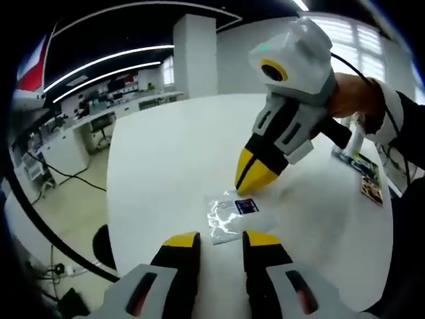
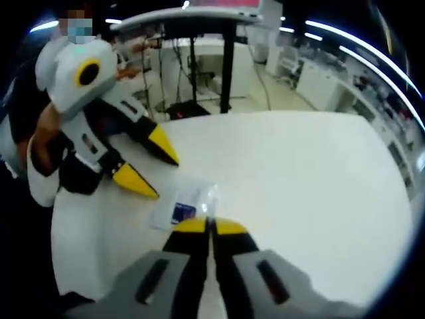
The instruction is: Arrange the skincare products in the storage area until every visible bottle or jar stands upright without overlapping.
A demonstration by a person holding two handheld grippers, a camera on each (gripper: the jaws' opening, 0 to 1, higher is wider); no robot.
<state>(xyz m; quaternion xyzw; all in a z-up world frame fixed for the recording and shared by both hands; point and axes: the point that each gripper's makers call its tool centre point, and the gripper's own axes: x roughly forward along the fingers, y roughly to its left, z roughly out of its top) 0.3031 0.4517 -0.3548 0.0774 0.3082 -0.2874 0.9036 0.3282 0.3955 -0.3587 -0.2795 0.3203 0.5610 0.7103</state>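
A small clear sachet (image 1: 229, 214) with a dark blue label lies flat on the white table (image 1: 166, 166). My left gripper (image 1: 222, 239) is open just short of the sachet's near edge, with nothing between its jaws. My right gripper (image 1: 247, 186) comes in from the upper right, shut, its yellow tips touching the sachet's far edge. Whether it pinches the film I cannot tell. In the right gripper view the sachet (image 2: 180, 207) lies just beyond my shut right gripper (image 2: 210, 226). My left gripper (image 2: 150, 163) stands open past the sachet on the left, held in a person's hand.
Flat dark printed packets (image 1: 369, 181) and a slim white bottle-like thing (image 1: 358, 136) lie near the table's right edge. The table's left rim (image 1: 109, 219) drops to the floor. A black table frame (image 2: 229, 60) stands past the far edge.
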